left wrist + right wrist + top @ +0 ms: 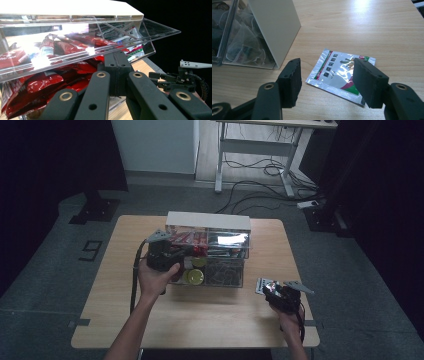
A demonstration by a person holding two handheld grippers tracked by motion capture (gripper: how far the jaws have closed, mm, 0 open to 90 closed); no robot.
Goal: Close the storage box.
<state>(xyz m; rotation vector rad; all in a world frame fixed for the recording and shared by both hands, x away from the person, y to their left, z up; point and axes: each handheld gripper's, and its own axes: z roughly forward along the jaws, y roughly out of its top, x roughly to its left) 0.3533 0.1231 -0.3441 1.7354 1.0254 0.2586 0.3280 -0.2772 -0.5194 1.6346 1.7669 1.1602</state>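
While lid (75,47) tilted, sachet (340,73) apart.

Bare table (220,315) near side; clear organizer box (225,270) blocking centre.

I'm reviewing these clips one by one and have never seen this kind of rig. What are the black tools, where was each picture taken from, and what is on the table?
A person holds a black two-jaw gripper in each hand; there is no robot arm. The high view looks down on the light wooden table. The other two views come from cameras riding on each gripper, looking along its jaws.

On the table stands a clear plastic compartment box with a white lid, holding red snack packets, round yellow-green items and mesh tea bags. The left gripper is shut, its tips at the raised clear flap of the box. The right gripper is open, hovering over a flat silver foil sachet with green and red print lying on the table. It holds nothing.
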